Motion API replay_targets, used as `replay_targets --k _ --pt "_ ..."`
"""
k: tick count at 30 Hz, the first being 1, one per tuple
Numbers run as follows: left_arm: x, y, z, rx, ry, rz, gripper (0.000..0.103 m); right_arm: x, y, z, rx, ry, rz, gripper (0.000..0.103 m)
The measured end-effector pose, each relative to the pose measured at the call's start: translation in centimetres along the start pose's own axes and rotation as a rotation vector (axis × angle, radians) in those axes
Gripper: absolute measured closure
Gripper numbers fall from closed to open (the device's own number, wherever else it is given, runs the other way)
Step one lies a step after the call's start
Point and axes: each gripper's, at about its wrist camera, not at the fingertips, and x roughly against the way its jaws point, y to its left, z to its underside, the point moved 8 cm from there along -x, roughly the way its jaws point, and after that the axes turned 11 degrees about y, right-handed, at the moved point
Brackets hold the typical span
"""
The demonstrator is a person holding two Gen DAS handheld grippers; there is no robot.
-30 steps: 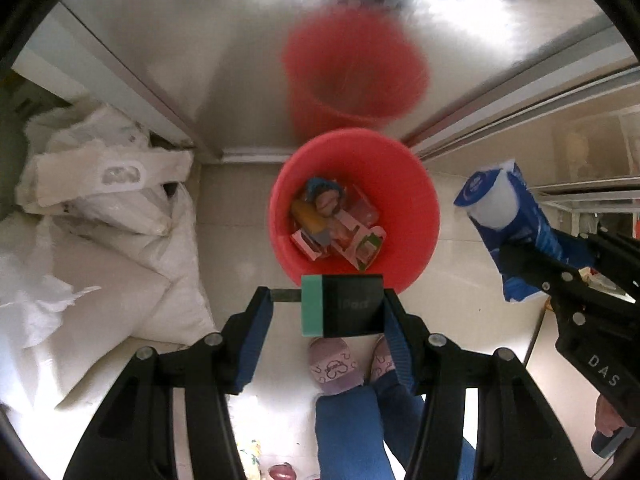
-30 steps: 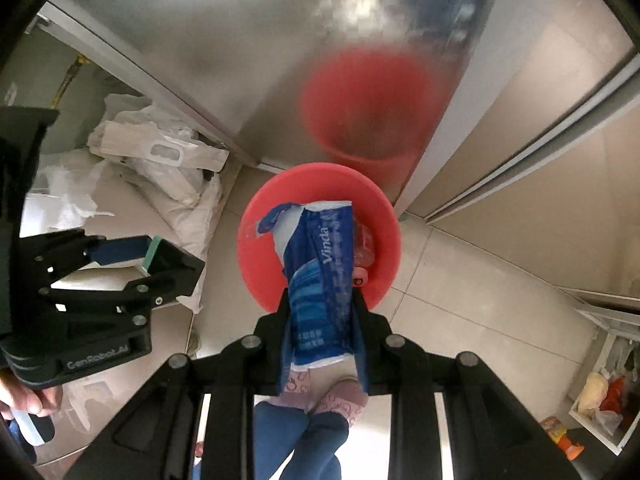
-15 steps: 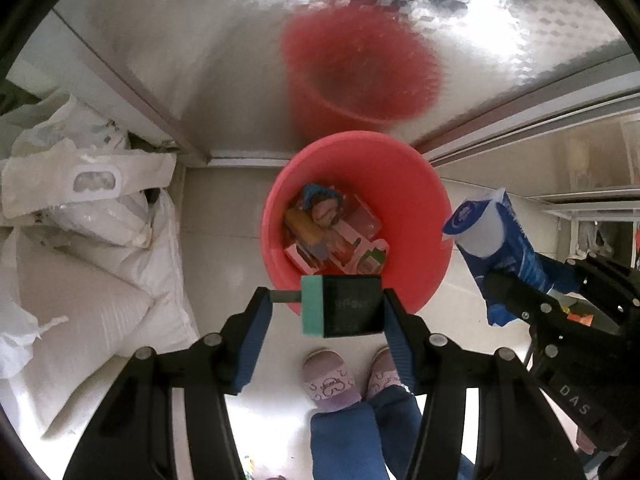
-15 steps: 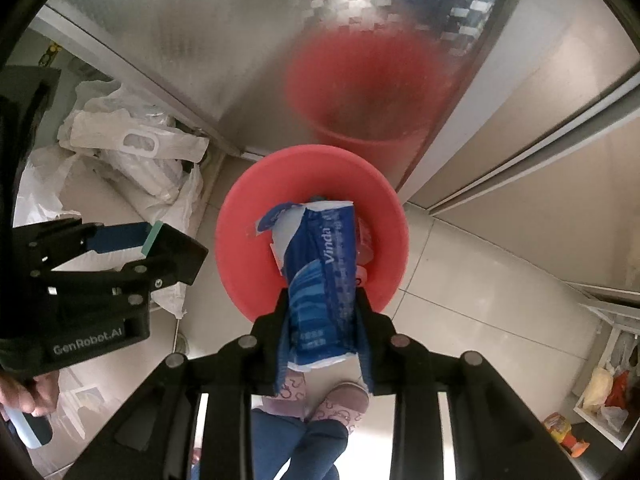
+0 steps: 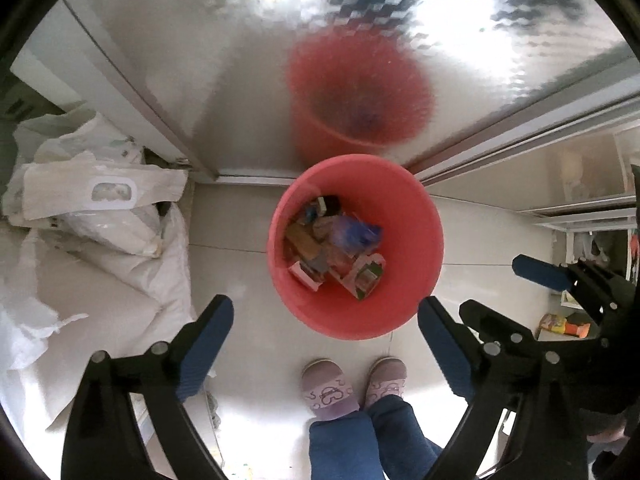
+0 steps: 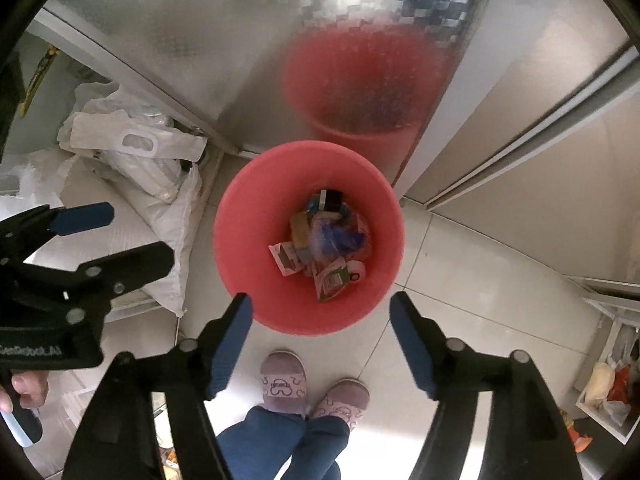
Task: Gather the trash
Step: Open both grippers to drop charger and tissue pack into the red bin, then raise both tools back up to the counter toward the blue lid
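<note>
On a pale tiled floor (image 5: pixel 248 300), right against a frosted sliding door (image 5: pixel 248 80), stands a red bucket (image 5: pixel 416 240) seen from above. Its blurred red reflection shows in the door panel behind it. Inside the bucket lies a heap of trash (image 5: pixel 332 248): small cartons, wrappers, a dark box with a green edge near the far wall, and a crumpled blue packet (image 5: pixel 356 232) on top of the pile. In the right wrist view the same blue packet (image 6: pixel 336 238) sits near the middle of the heap, and the bucket (image 6: pixel 240 240) fills the centre of the frame.

Both tools hang above the bucket, pointing down at it. The left gripper (image 5: pixel 326 328) has its jaws spread wide and holds nothing; the bucket's near rim shows in the gap between its blue pads. The right gripper (image 6: pixel 320 332) likewise has its jaws spread wide and empty. Each gripper also appears at the edge of the other's view.

Below the grippers, the person's feet in lilac slippers (image 5: pixel 328 392) stand just short of the bucket, with blue trouser legs (image 5: pixel 348 440) above them. To the left of the bucket, white plastic bags (image 5: pixel 100 208) are piled on the floor against the door frame. At the far right, a white shelf unit (image 6: pixel 608 384) holds some colourful items, too small to identify.
</note>
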Motion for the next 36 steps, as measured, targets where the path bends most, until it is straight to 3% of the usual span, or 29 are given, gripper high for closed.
replay_targets --k 6,13,24,36 --pt "2.8 -0.5 2.1 0.003 -0.027 -0.020 0.000 1.9 -0.1 1.5 0.011 -0.007 0.015 0.022" --pt "7.5 -1.2 4.6 0.056 -0.058 -0.052 0.000 7.1 0.1 3.7 0.029 -0.041 0.032 0.013" --pt "20.6 -3.9 10.3 0.084 -0.118 -0.070 0.000 18.8 2.0 7.5 0.128 -0.124 0.050 0.005" --pt "35.4 -7.5 15.0 0.061 -0.223 -0.171 0.000 32.1 3.8 10.8 0.178 -0.237 0.010 0.004"
